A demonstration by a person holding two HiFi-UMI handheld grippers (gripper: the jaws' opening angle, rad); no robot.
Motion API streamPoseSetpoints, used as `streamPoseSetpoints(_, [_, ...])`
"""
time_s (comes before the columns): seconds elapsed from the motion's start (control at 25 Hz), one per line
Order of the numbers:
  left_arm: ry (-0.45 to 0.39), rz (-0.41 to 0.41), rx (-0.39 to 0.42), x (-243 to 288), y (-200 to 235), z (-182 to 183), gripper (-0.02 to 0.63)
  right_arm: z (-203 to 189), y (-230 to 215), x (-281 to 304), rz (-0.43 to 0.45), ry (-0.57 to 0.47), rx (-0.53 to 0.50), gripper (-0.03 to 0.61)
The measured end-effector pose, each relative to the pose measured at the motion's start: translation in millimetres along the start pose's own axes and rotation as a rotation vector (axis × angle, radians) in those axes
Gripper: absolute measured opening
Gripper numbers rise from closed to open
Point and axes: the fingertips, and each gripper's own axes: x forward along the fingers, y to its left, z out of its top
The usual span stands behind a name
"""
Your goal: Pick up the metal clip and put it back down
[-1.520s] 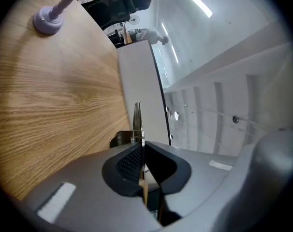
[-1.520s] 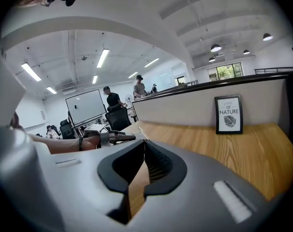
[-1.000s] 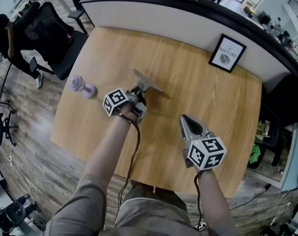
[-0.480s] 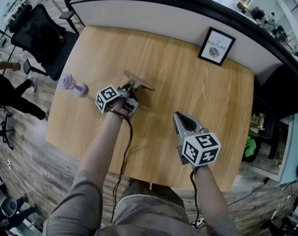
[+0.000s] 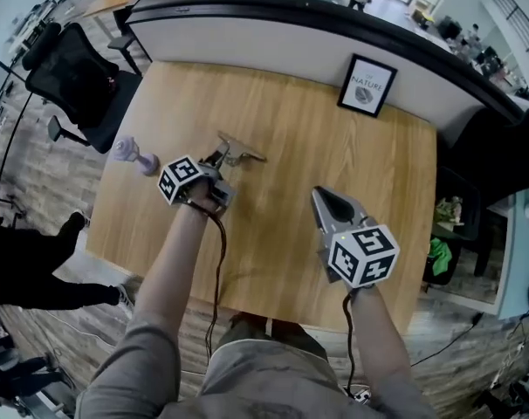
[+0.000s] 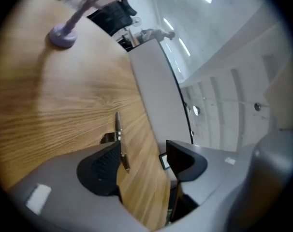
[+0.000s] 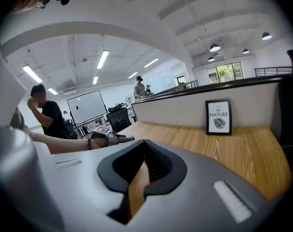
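Metal clip (image 5: 241,151) lies on the wooden table (image 5: 334,190) at the tip of the left gripper (image 5: 219,157). From above it is a thin, flat piece of dull silver-grey metal with one wide end; in the left gripper view it shows edge-on as a narrow strip (image 6: 119,139) with a dark part at its base. Left gripper's jaws opening, clip between them beside one pad (image 6: 102,166) and clear of the other; right gripper (image 5: 324,201) jaws together, nothing between them.
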Motion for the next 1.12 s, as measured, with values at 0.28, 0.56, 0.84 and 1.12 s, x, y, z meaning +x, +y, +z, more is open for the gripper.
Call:
streamPoseSetpoints(0.28, [0.064,-0.154,0.259,-53.4,-92.7,-13.9,0.26,48.9,20.3,-41.7,0.006,-0.098,-0.111,0.012])
streamPoseSetpoints(0.56, [0.1,-0.233,0.583,-112.0,-163.1,-30.4,0.218,87.0,46.4,-86.1,0.0,-0.197,-0.165,0.012])
streamPoseSetpoints(0.84, [0.088,-0.287,0.907,-173.8,-211.2,-63.5,0.173,110.1,70.7,-136.5,-0.016,-0.291,-0.205,0.012])
streamPoseSetpoints(1.12, [0.043,-0.37,1.032,-227.4,-246.2,-96.2,0.139,111.0,90.1,-181.9,-0.028,-0.325,-0.224,0.012])
